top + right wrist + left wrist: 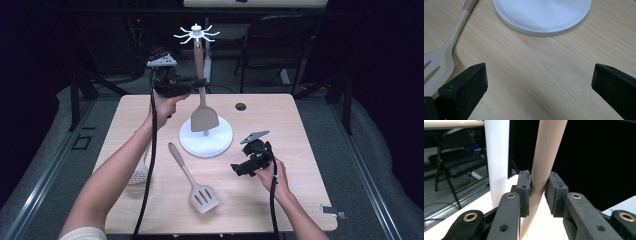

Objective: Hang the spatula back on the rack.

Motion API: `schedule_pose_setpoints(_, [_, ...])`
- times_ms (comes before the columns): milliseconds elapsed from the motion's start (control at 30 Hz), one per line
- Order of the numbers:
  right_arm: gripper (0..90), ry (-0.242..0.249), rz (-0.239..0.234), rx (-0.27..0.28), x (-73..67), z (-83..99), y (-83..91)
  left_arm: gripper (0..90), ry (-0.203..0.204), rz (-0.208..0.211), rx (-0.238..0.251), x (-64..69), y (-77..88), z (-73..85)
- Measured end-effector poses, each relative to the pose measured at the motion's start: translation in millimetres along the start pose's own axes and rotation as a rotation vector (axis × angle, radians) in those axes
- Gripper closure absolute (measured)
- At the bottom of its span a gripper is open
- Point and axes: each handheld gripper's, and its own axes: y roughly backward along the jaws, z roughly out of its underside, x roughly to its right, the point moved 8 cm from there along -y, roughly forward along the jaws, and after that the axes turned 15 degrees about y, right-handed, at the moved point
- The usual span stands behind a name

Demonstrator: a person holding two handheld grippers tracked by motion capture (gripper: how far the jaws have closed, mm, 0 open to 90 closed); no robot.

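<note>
A taupe solid spatula (202, 119) hangs upright at the white hook rack (196, 34), its blade just above the round base (220, 142). My left gripper (197, 81) is raised and shut on the spatula's handle (546, 150); in the left gripper view (537, 192) both pads press the handle beside the white pole (497, 157). My right gripper (235, 169) rests low over the table at the right of the base, with its jaws wide open (539, 82) and nothing between them. A slotted spatula (192, 180) lies flat on the table, left of the right gripper (439, 60).
A pale skimmer spoon (138, 175) lies at the table's left, partly hidden under my left forearm. A cable hole (240, 106) is set in the wooden table (280, 125) near the far edge. A folding chair (280, 40) stands beyond the table.
</note>
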Motion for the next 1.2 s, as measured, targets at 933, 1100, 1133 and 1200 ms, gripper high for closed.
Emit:
schedule_pose_setpoints(933, [1.0, 0.014, -0.008, -0.024, -0.5, 1.4, -2.8, 82.4, -0.044, -0.07, 0.082, -6.2, 43.8, -10.5])
schedule_pose_setpoints(1100, [0.9, 0.018, -0.006, -0.023, -0.2, 1.5, -3.0, 89.5, -0.079, -0.107, 0.101, -1.1, 48.1, -21.8])
schedule_pose_setpoints(1133, [0.9, 0.02, -0.004, -0.025, -0.1, 1.4, -2.7, 89.7, -0.087, -0.114, 0.103, 0.0, 49.1, -24.2])
schedule_pose_setpoints(1200, [0.9, 0.028, 0.0, -0.037, 0.3, 2.3, -2.0, 89.8, -0.097, -0.119, 0.115, 3.9, 50.5, -29.2])
